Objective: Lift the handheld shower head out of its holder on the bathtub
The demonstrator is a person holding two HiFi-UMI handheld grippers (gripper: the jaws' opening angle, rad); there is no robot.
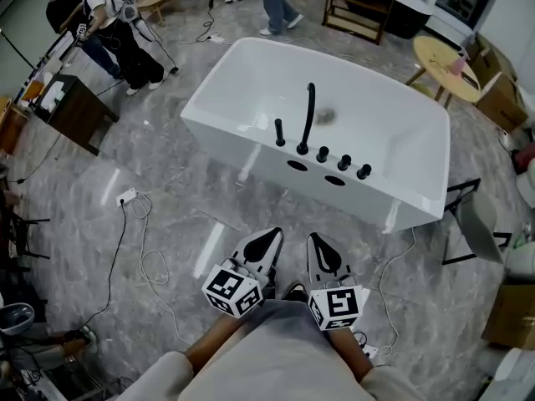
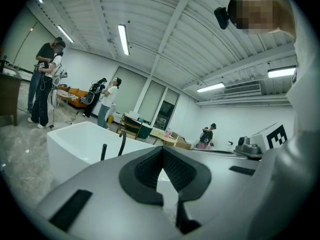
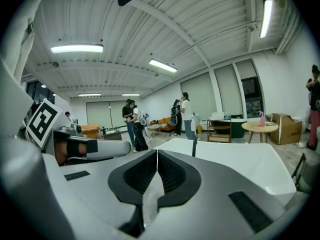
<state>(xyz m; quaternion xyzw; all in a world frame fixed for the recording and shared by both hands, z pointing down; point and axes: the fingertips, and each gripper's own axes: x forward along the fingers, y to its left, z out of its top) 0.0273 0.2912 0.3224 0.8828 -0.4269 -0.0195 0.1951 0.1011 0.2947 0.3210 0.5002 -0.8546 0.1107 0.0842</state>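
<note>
The white bathtub (image 1: 251,153) stands on the grey floor ahead of me. On its near rim a short black handheld shower head (image 1: 279,132) stands upright in its holder, beside a tall curved black spout (image 1: 309,115) and three black knobs (image 1: 343,163). My left gripper (image 1: 271,235) and right gripper (image 1: 317,240) hover side by side well short of the tub, both shut and empty. In the left gripper view the left gripper (image 2: 162,150) points at the tub (image 2: 70,146), with the shower head (image 2: 103,151) left of the spout (image 2: 122,143). The right gripper (image 3: 157,152) faces the tub (image 3: 240,166).
Cables and a white power strip (image 1: 125,196) trail over the floor at the left. A dark cabinet (image 1: 75,111) stands far left, a black frame (image 1: 468,220) right of the tub, a round wooden table (image 1: 443,57) behind it. People (image 1: 117,32) stand at the back.
</note>
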